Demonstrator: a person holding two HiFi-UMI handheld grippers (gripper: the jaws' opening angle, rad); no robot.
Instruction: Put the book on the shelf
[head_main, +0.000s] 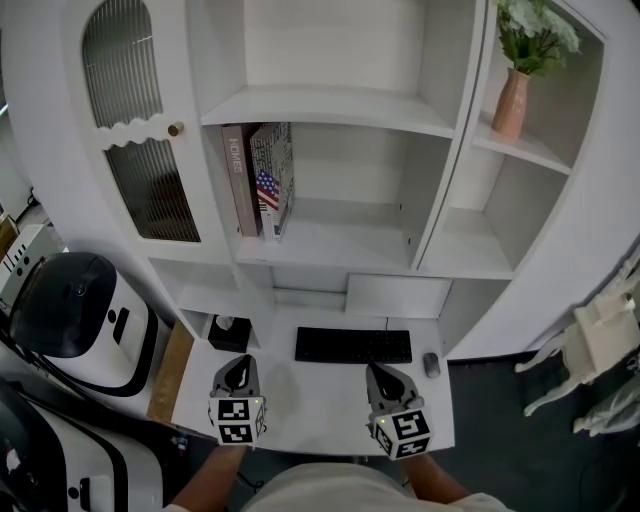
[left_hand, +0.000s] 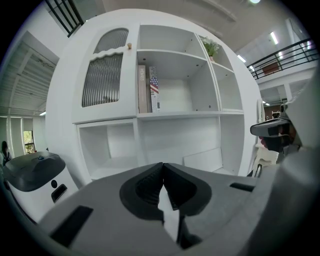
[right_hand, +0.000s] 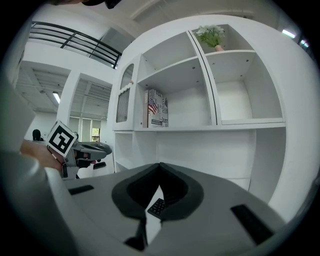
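Two books stand upright at the left end of the middle shelf (head_main: 330, 245): a brown one (head_main: 238, 180) and a flag-covered one (head_main: 272, 178). The left gripper view shows both, the brown book (left_hand: 142, 89) and the flag-covered book (left_hand: 154, 89). The right gripper view shows the flag-covered book (right_hand: 157, 107). My left gripper (head_main: 238, 370) hovers low over the white desk (head_main: 300, 405), shut with nothing in it, its tips meeting (left_hand: 162, 165). My right gripper (head_main: 384, 374) is beside it, also shut and empty (right_hand: 159, 165). Both point toward the shelf unit, well below and in front of the books.
A black keyboard (head_main: 353, 345), a mouse (head_main: 431, 364) and a small black box (head_main: 230, 333) lie on the desk. A pink vase with flowers (head_main: 512, 100) stands on the upper right shelf. A white-and-black machine (head_main: 75, 320) is at the left and a white chair (head_main: 600, 340) at the right.
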